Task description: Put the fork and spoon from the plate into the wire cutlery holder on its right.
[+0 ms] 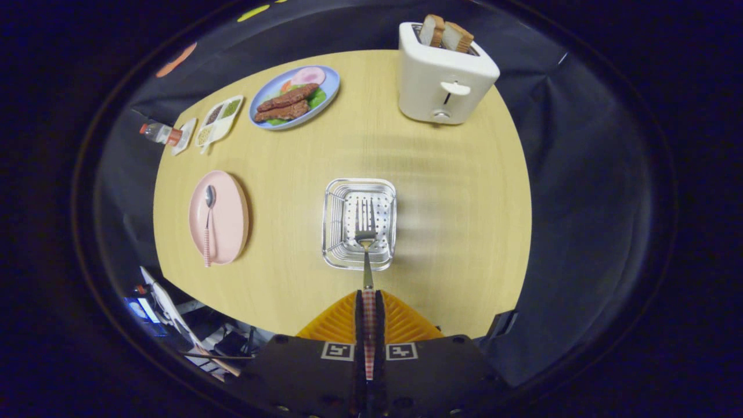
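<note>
Tabletop (pixel 441 191): tongs (pixel 369 302) (closed) clamping fork (pixel 365 232)

No words, brand names or numbers can be read anywhere on the desk (pixel 441 174) or on the things standing on it. The only signs are two square black-and-white coded markers (pixel 370 350) on the body of the gripper (pixel 369 302), one on each side of the clamped fork (pixel 365 232) handle, and they carry block patterns, not letters. The small bottle (pixel 161 133) at the far corner has a label too small and blurred to make out.
</note>
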Available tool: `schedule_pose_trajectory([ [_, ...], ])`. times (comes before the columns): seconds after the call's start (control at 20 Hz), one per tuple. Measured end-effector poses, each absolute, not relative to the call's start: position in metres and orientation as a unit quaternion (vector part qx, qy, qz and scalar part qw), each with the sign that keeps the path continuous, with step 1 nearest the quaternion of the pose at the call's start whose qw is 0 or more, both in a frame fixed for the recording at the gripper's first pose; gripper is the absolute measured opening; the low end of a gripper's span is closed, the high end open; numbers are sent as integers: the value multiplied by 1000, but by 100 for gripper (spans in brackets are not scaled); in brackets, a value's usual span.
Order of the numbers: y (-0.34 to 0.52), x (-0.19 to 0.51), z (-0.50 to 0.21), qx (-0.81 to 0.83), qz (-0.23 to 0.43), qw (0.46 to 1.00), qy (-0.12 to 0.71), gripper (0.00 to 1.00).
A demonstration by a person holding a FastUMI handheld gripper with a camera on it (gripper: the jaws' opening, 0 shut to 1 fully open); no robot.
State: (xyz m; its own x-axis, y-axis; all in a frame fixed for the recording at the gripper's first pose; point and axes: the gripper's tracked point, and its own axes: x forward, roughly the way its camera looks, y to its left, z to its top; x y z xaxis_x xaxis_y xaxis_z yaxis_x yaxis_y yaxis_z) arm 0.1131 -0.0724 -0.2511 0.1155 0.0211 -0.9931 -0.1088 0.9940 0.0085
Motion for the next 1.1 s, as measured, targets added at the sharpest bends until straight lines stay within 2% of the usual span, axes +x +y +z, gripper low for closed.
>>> schedule_pose_trajectory([
  [0.45,-72,119,-268,-68,27,682,728,5],
  [1.0,-62,136,-267,-106,14,689,717,7],
  [1.05,-60,138,-268,-103,14,690,716,12],
  [1.1,-60,139,-268,-102,12,692,715,11],
])
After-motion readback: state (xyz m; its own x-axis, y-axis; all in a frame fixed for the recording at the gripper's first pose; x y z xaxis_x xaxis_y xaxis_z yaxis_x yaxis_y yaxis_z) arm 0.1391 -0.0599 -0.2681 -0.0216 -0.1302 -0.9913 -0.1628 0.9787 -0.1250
